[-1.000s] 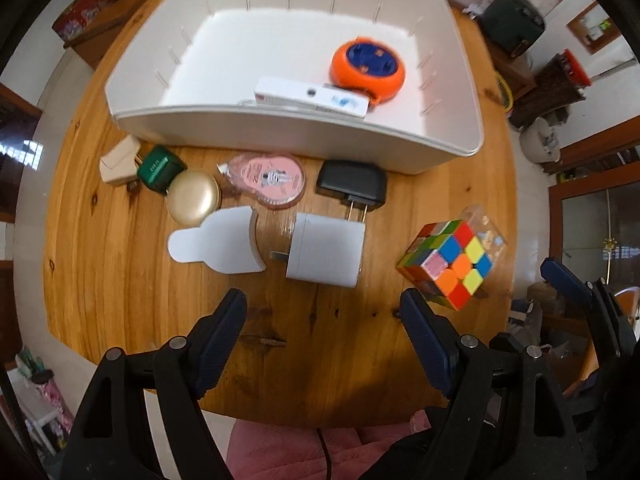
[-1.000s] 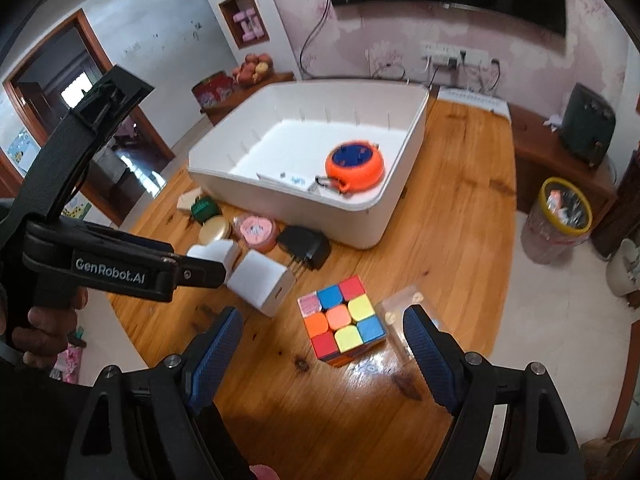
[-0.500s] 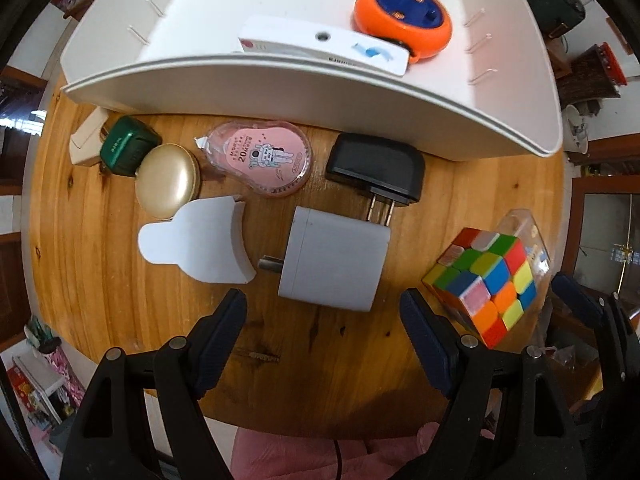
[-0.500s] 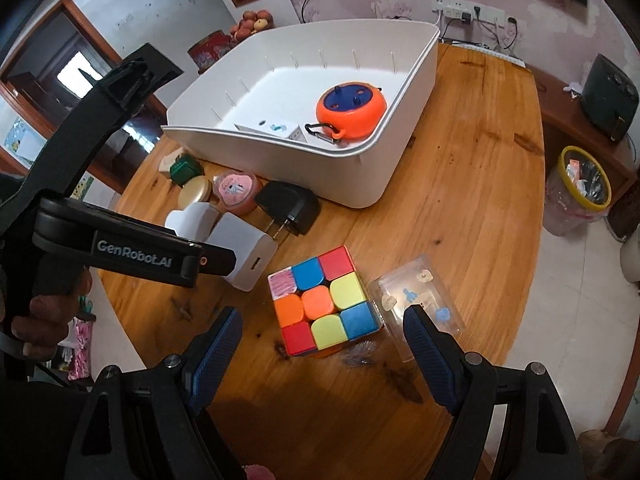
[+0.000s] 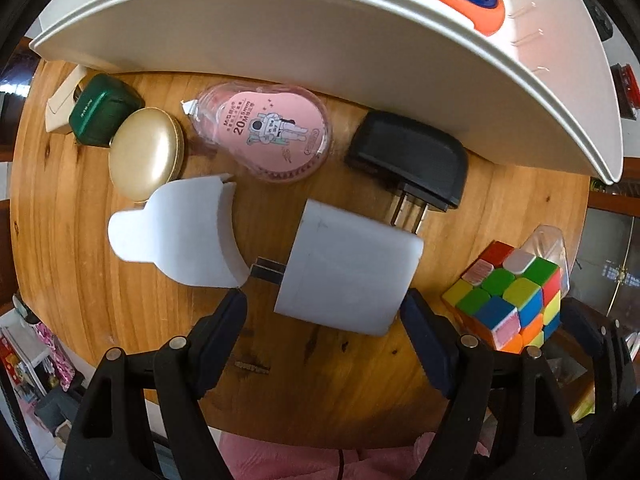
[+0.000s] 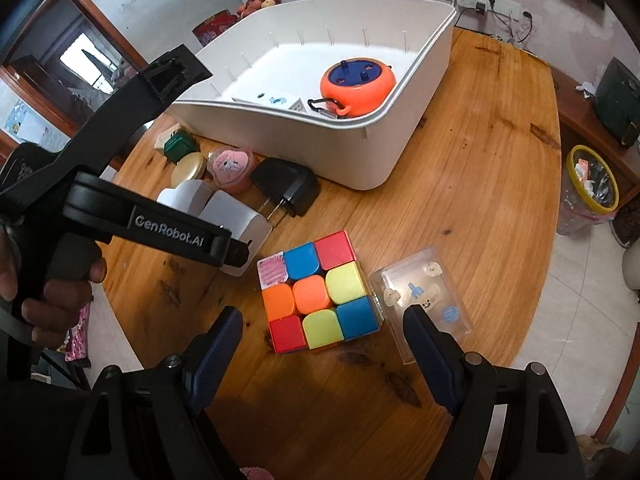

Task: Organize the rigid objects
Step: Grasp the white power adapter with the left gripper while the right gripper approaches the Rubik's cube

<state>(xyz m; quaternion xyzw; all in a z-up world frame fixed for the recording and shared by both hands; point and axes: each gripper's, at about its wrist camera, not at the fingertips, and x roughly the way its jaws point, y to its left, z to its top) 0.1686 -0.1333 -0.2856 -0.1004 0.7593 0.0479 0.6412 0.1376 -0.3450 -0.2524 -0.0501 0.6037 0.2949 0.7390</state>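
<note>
White charger [image 5: 348, 272] between released left claw [image 5: 322, 310] tips; colour cube [image 6: 318, 296] between released right claw [image 6: 322, 330] tips; wooden bench [image 6: 480, 216].

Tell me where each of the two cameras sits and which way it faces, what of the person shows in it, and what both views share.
Left wrist: on the left gripper, looking straight down at the white charger; only its own fingers show.
Right wrist: on the right gripper, tilted down across the table at the puzzle cube; the left gripper and the hand holding it show.
Shared: charger, cube, black adapter, white bin.
</note>
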